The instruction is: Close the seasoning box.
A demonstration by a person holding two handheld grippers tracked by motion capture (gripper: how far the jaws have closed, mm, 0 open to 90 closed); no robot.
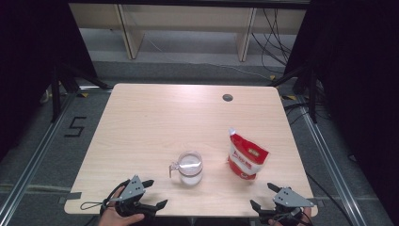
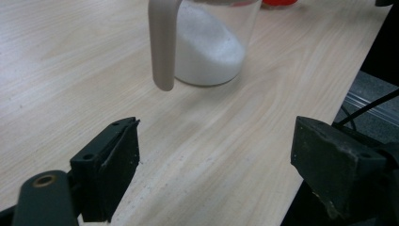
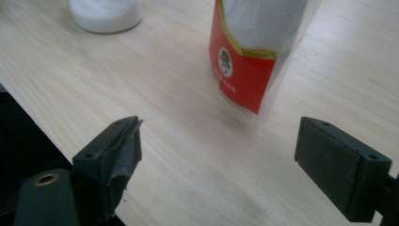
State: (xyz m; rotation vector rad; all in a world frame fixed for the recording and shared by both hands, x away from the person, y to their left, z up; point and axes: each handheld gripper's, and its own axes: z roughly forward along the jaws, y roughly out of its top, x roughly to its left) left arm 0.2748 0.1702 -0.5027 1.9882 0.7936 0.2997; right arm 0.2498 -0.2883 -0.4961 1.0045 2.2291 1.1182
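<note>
A clear jug (image 1: 187, 168) with a handle stands near the table's front middle, holding white powder (image 2: 207, 49). To its right stands a red and white pouch (image 1: 246, 154), upright and slightly tilted. My left gripper (image 1: 156, 193) is open at the front left edge, jaws wide, pointing at the jug handle (image 2: 163, 44) with nothing between them. My right gripper (image 1: 264, 196) is open at the front right edge, facing the pouch (image 3: 254, 52), a short way from it. The jug's base (image 3: 105, 15) sits at the upper left of the right gripper view.
The light wooden table (image 1: 155, 122) has a round cable hole (image 1: 227, 97) at the back right. Black curtains hang on both sides, with shelving behind and cables on the floor at the right. The table's front edge lies right under both grippers.
</note>
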